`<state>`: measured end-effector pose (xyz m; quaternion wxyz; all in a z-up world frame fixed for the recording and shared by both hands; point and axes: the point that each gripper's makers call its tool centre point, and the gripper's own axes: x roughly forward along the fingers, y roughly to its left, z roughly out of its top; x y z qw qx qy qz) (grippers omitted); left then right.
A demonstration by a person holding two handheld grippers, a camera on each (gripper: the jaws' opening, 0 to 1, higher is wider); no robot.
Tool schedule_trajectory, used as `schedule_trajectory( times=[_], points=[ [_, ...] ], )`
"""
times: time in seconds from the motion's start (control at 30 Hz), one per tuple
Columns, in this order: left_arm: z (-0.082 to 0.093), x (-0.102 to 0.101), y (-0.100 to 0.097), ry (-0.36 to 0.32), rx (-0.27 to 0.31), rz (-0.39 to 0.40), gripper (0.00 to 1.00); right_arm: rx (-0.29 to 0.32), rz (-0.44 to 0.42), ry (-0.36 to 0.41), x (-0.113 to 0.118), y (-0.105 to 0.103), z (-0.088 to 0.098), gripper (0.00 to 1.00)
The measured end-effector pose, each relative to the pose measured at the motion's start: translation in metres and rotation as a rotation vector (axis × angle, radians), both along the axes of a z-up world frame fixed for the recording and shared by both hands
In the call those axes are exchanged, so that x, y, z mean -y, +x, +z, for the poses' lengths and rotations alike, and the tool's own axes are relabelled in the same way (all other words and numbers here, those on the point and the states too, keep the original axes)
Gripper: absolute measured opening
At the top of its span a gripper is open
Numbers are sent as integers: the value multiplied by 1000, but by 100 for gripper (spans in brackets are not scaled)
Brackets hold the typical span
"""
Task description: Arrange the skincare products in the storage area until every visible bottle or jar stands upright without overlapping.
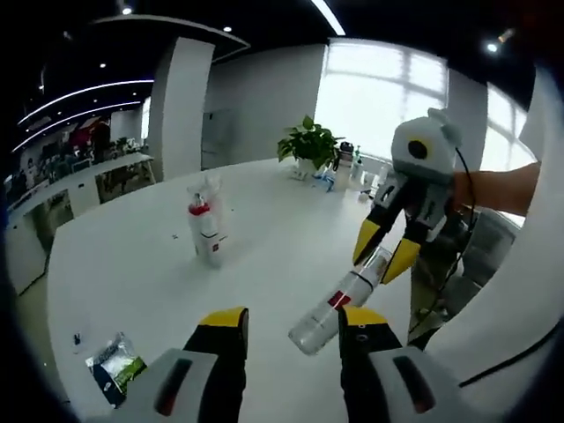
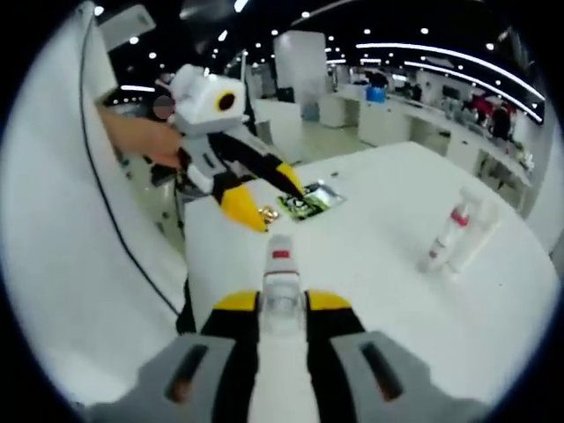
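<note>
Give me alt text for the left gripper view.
The right claw holds a clear bottle tilted in the air above a white table. Two white bottles stand upright further back, with a small packet near the left claw, which is open.

no readable text anywhere, bottle (image 1: 342, 302) labels red and blurred, sachet (image 1: 115, 366) print too small — illegible

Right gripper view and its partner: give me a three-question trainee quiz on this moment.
1. True or false: the right gripper is shut on the clear bottle.
2. Where do the two white bottles stand? A) upright on the white table B) lying in a tray
3. What lies on the table near the left gripper?

Key: 1 true; 2 A; 3 a green sachet.
</note>
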<state>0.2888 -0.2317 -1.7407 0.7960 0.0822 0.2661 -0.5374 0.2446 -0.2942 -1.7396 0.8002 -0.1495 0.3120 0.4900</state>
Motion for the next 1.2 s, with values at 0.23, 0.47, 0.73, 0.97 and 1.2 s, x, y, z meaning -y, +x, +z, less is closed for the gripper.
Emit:
schedule_trajectory(
  times=[0.23, 0.47, 0.73, 0.97, 1.2],
  points=[
    [0, -2, -5, 19, 22, -36, 44, -5, 59, -49, -8, -2, -2, 17],
    [-5, -4, -10, 64, 66, -103, 47, -2, 96, -76, -15, 0, 1, 17],
    [-5, 1, -16, 69, 67, -167, 47, -8, 163, -130, -23, -4, -1, 17],
    [-15, 3, -28, 130, 91, -254, 47, -9, 201, -130, -29, -5, 7, 17],
    [-18, 10, -39, 154, 108, -315, 47, -1, 249, -159, -31, -6, 11, 17]
  ],
)
